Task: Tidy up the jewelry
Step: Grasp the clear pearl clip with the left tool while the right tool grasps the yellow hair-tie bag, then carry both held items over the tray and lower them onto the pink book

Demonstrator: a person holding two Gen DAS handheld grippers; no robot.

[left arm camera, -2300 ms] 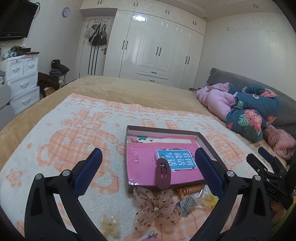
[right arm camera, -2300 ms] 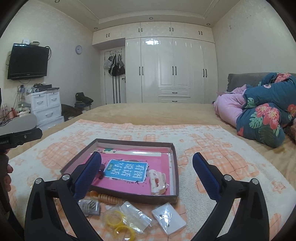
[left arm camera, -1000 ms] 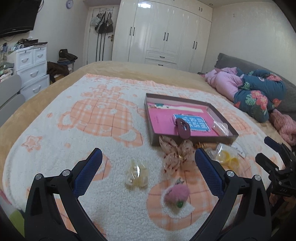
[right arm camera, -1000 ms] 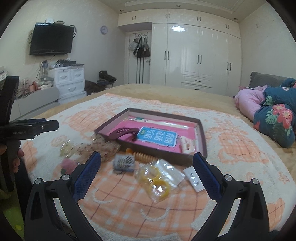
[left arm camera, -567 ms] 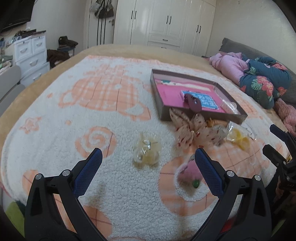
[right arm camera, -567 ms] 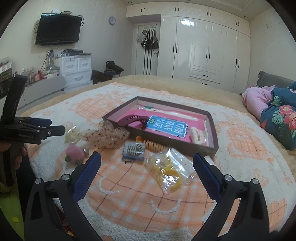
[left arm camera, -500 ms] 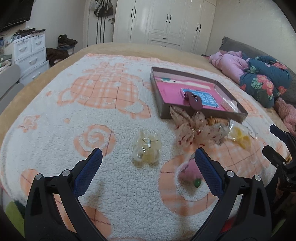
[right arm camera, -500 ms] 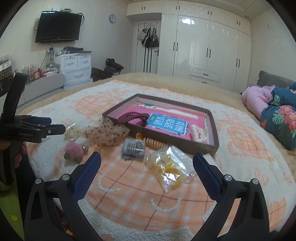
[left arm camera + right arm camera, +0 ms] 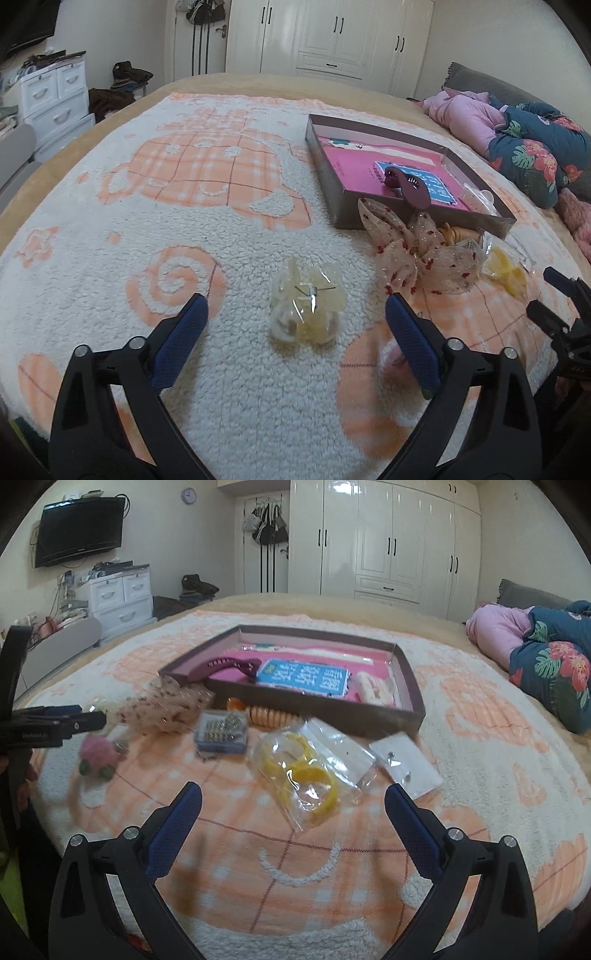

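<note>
A brown tray with a pink liner lies on the blanket; a maroon hair claw rests over its near edge and a pale clip lies inside. My left gripper is open and empty, its fingers either side of a clear bag of yellowish pieces. My right gripper is open and empty above a clear bag of yellow rings. A sheer spotted bow, a pink plush clip, a small box of studs, an orange spiral tie and an earring card lie loose.
The items lie on a white and orange fleece blanket over a bed. Folded pink and floral bedding sits at the right. White drawers stand left of the bed and wardrobes behind.
Both grippers have pulled back from the tray and dropped lower over the loose items. The left now frames the yellowish bag, the right the yellow-ring bag. Both stayed open.
</note>
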